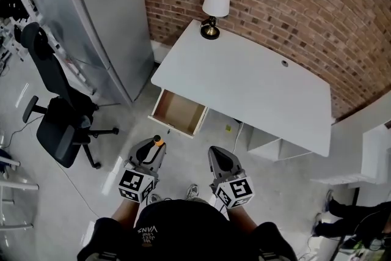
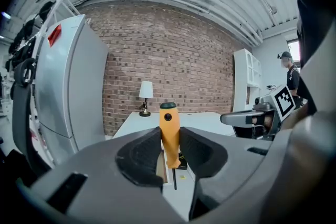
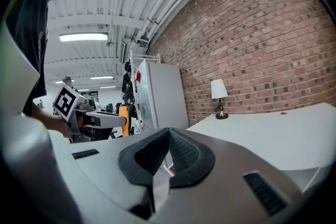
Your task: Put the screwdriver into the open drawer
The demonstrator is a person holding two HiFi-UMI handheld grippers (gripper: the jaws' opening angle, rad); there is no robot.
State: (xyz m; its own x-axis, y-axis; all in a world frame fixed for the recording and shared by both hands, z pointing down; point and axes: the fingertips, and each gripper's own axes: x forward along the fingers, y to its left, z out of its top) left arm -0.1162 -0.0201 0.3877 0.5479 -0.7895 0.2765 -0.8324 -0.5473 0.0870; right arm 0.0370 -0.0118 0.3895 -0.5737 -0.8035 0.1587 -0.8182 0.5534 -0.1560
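An orange-handled screwdriver point(image 2: 169, 134) stands upright between the pads of my left gripper point(image 2: 170, 152), which is shut on it; its thin black shaft points down. In the head view the left gripper point(image 1: 151, 153) holds the screwdriver point(image 1: 158, 142) above the floor, just short of the open drawer point(image 1: 178, 112). The wooden drawer is pulled out from under the left end of the white desk point(image 1: 256, 88). My right gripper point(image 1: 221, 162) hangs beside the left one with nothing in it. In the right gripper view the right gripper point(image 3: 167, 152) has its pads touching.
A white lamp point(image 1: 214, 8) stands on the desk's far left corner. A black office chair point(image 1: 61, 119) is at the left, beside a tall grey cabinet point(image 1: 104, 15). A brick wall point(image 1: 293, 3) runs behind the desk. White shelving point(image 1: 269, 147) sits under the desk's right part.
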